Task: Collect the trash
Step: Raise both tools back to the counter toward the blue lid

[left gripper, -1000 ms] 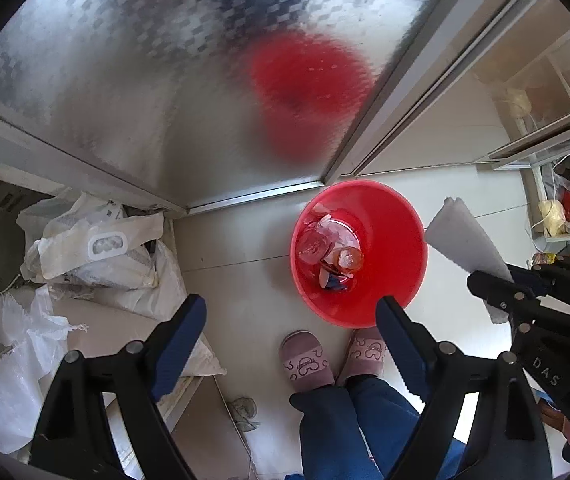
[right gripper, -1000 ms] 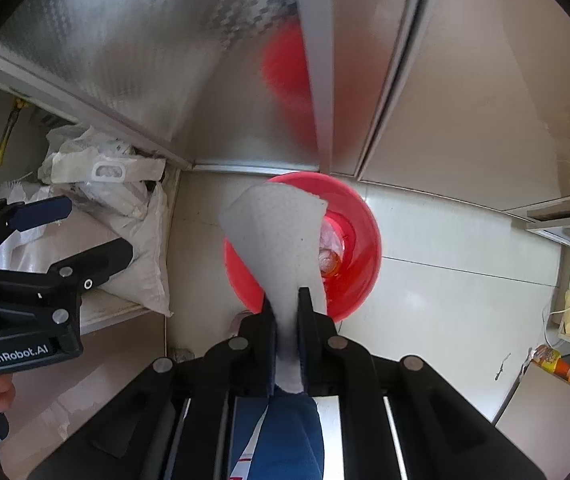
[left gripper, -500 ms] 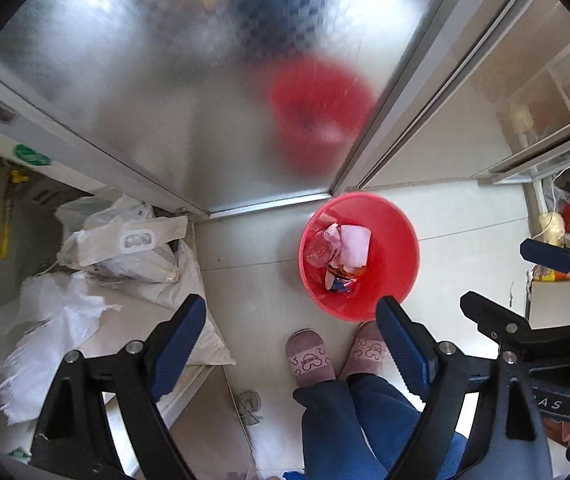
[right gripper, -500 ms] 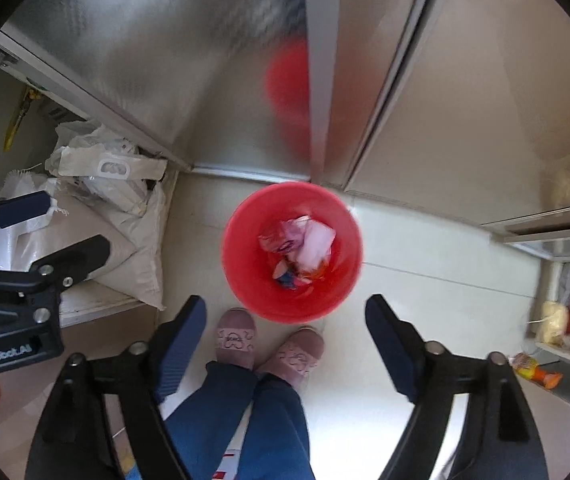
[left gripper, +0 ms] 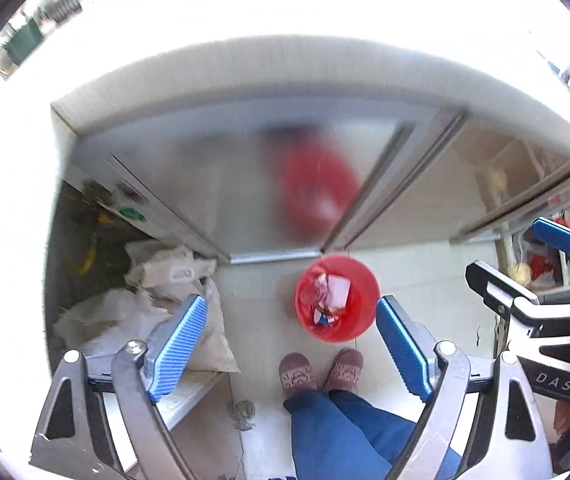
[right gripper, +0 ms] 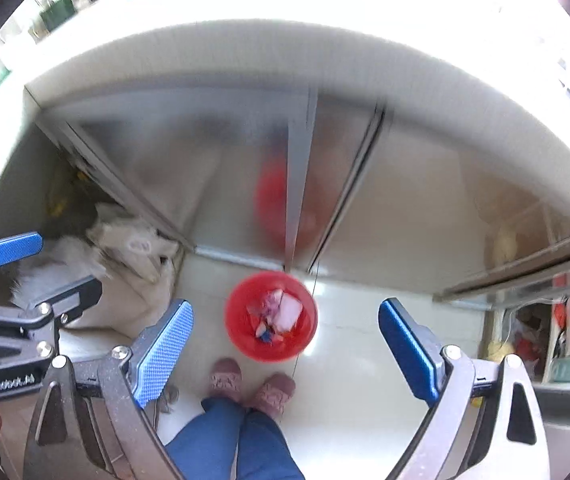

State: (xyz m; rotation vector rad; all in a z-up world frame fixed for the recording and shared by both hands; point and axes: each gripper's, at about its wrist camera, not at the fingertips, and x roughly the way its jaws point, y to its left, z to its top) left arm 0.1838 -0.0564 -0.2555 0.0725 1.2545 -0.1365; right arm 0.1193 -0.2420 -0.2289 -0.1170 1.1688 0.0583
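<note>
Frosted metal cabinet doors [left gripper: 253,184] loom behind pale glossy floor tiles [right gripper: 365,360]. Slumped white sacks [left gripper: 133,312] lie left. Round red plastic bucket [left gripper: 359,312] holds crumpled wrappers [right gripper: 279,314] at the feet (light scraps could blow out). Left gripper [left gripper: 291,346] gapes empty; right gripper [right gripper: 285,348], jaws just opening, grips nothing.

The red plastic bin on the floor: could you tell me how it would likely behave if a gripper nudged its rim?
The red plastic bin would probably slide rather than tip: it stands upright on smooth floor tiles and looks wide for its height. It is likely light, holding only a white paper sheet and small wrappers. Its thin-looking wall may flex if pinched.
</note>
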